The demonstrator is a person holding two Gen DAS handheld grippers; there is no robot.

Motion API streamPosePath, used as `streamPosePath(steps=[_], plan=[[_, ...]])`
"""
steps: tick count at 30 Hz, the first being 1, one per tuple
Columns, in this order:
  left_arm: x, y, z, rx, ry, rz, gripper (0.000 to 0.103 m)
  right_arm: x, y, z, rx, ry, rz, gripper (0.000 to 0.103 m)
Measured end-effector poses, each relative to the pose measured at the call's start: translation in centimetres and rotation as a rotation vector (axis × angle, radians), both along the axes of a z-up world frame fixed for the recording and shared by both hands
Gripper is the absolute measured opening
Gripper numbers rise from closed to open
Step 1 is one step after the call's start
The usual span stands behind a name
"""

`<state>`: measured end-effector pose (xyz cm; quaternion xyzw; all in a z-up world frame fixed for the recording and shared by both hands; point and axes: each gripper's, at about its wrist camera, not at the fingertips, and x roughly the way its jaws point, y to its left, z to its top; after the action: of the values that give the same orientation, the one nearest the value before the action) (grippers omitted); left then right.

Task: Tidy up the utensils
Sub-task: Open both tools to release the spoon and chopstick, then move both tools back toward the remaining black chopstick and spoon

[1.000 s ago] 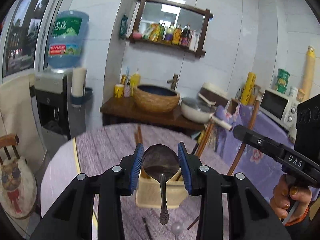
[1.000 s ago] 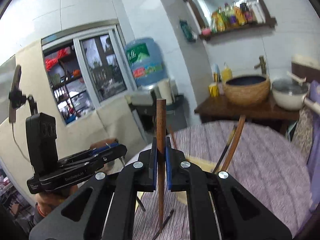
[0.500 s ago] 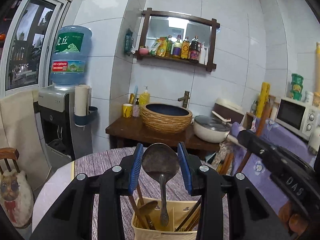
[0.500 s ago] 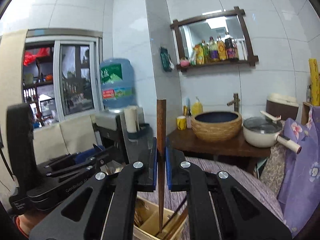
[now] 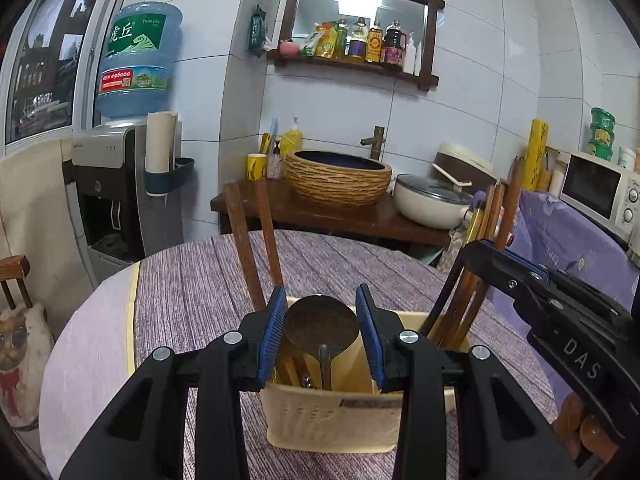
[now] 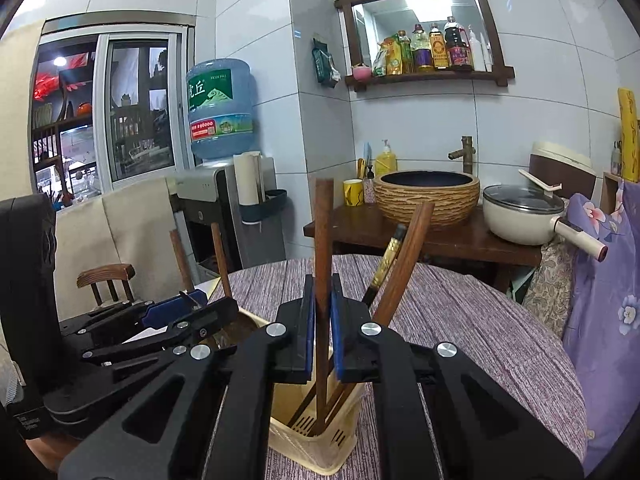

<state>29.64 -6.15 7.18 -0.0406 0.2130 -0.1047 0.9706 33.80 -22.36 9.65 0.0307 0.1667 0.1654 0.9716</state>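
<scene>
Left gripper [image 5: 322, 332] clamps the bowl of a metal spoon [image 5: 321, 327] between its blue pads, handle hanging down into the cream utensil holder [image 5: 340, 420] directly below. Right gripper [image 6: 320, 328] is nearly closed on a brown wooden chopstick [image 6: 323, 240], held upright with its lower end inside the same holder's other compartment, just below its pads. Several chopsticks and spoons already stand in the holder, so the sorting looks well along; what remains, judging from this, is letting go of these two pieces. Whether more utensils lie on the purple-clothed surface [image 5: 200, 280] cannot be seen. A second ago both pieces hung above the holder; both have since come down into it, grips unchanged.
</scene>
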Motion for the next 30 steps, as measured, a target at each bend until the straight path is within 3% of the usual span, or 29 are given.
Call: streamPosePath(steps=[2,5,6,7,8,9,11,13,19,26,30], plan=[[-0.6,0.0,0.0,0.017,-0.015,0.001,0.039,-0.4,0.0,-0.1,-0.003,-0.008,0.005,0.008],[-2.2,0.0,0.6,0.036,-0.061,0.006,0.054,-1.3,-0.2,0.2,-0.008,-0.029,0.000,0.014],[-3.2,0.2,1.0,0.028,-0.084,0.001,0.062,-1.7,-0.3,0.4,-0.001,-0.035,0.003,0.027],[-3.9,0.3,1.3,0.020,-0.102,-0.006,0.070,-2.2,-0.5,0.6,0.009,-0.045,0.002,0.046],[-4.7,0.5,1.6,0.016,-0.121,-0.009,0.073,-2.9,-0.8,0.9,0.022,-0.060,-0.007,0.054],[-5.5,0.6,1.9,0.018,-0.138,-0.004,0.078,-3.5,-1.0,1.1,0.028,-0.073,-0.015,0.060],[-7.0,1.0,2.1,0.032,-0.157,0.017,0.082,-5.0,-1.4,1.4,0.022,-0.084,-0.040,0.060],[-8.0,1.6,1.7,0.042,-0.130,0.034,0.089,-6.0,-2.0,1.3,0.022,-0.069,-0.088,0.069],[-8.9,4.2,-1.5,0.051,0.062,0.078,0.090,-8.8,-2.5,-1.5,0.007,0.099,-0.122,0.073],[-10.8,6.8,-6.4,0.052,0.205,0.136,0.090,-10.3,-0.3,-9.2,-0.057,0.355,-0.118,0.073],[-11.7,8.4,-8.2,0.044,0.256,0.185,0.089,-10.8,0.8,-12.7,-0.061,0.457,-0.137,0.073]])
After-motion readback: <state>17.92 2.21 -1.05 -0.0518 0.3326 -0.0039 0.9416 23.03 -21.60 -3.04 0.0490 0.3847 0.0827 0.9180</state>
